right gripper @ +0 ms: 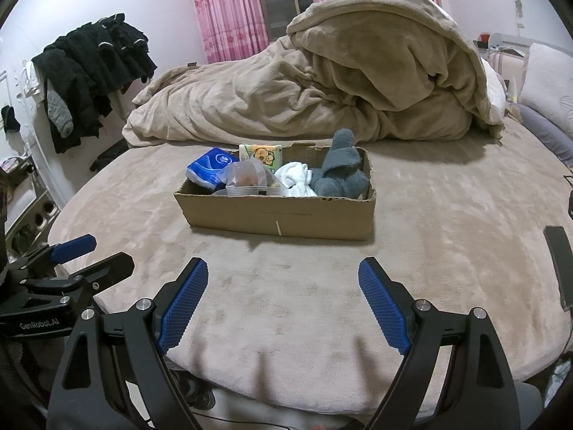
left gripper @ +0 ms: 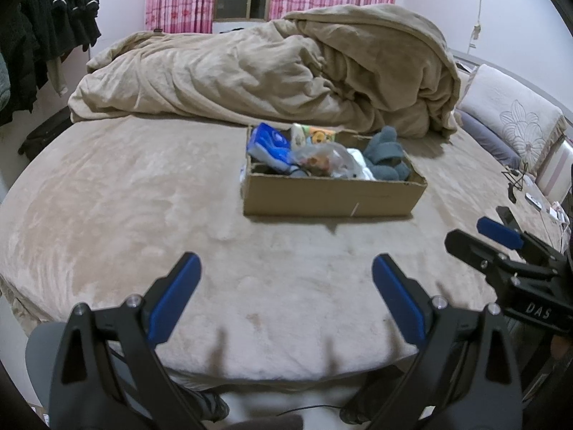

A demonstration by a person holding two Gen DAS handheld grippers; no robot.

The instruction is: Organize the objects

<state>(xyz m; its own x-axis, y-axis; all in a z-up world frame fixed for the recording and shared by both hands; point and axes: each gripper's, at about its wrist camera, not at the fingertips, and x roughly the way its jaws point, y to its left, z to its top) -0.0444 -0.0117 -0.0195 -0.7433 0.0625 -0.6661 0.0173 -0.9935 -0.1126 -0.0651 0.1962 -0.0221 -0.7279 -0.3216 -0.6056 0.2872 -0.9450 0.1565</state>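
Pink curtains (right gripper: 229,10) frame a dark window behind a round bed (left gripper: 107,215) covered in beige plush. One rumpled beige blanket (right gripper: 322,82) is heaped at the far side; black clothes (right gripper: 93,68) hang at left. Mid-bed sits one shallow cardboard box (right gripper: 279,215), holding a blue tissue pack (right gripper: 209,166), a cartoon-printed pack (right gripper: 263,156), a clear crinkled bag (right gripper: 247,179), white cloth (right gripper: 297,177) and fuzzy grey socks (right gripper: 340,172). Left gripper (left gripper: 286,268) and right gripper (right gripper: 283,272) hover near the bed's edge, jaws apart, empty, blue ribbed pads.

Dim indoor light, soft shadows, fisheye-warped edges.
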